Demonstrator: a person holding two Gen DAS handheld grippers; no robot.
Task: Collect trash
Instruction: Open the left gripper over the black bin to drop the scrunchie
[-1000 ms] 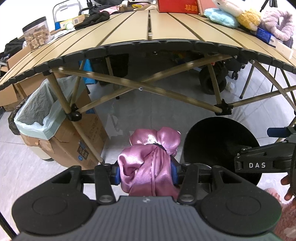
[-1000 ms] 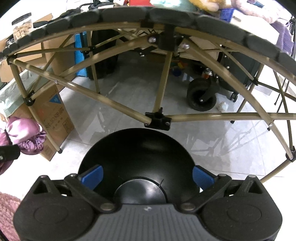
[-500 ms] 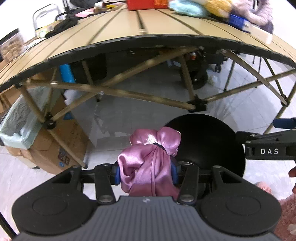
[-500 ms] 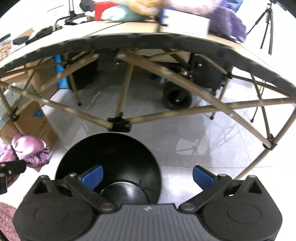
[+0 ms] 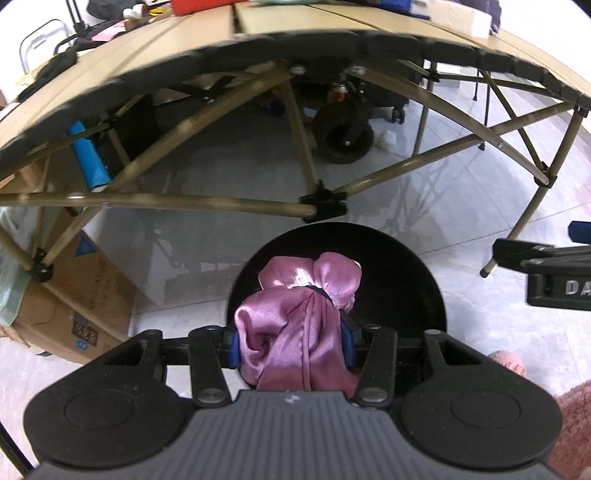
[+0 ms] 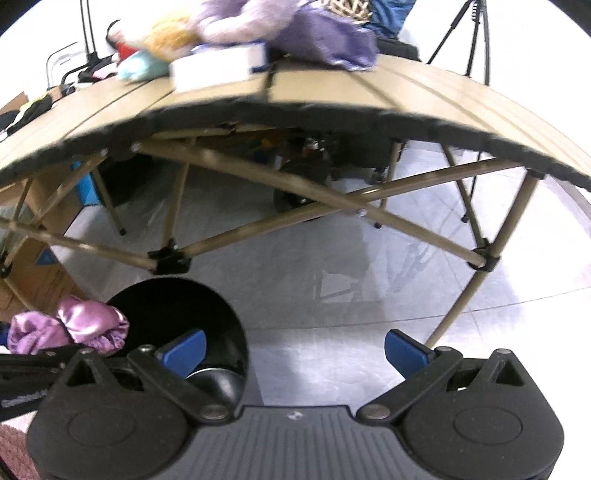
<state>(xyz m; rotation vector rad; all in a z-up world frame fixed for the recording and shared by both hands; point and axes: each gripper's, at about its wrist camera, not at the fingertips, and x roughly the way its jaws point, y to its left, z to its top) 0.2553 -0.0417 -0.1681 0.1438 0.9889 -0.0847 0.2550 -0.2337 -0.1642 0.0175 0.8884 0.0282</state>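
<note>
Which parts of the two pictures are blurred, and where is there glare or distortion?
Left wrist view: table edge and frame bars smeared by motion, pink satin cloth sharp with a bright sheen. Right wrist view: soft toys and white box blurred, floor tiles reflecting light. Both: fisheye bends the table into an arch.

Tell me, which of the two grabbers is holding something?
The left gripper. Its blue pads squeeze a shiny pink satin cloth bundle above the black bin. The right gripper stands wide open, with nothing between its fingers.
</note>
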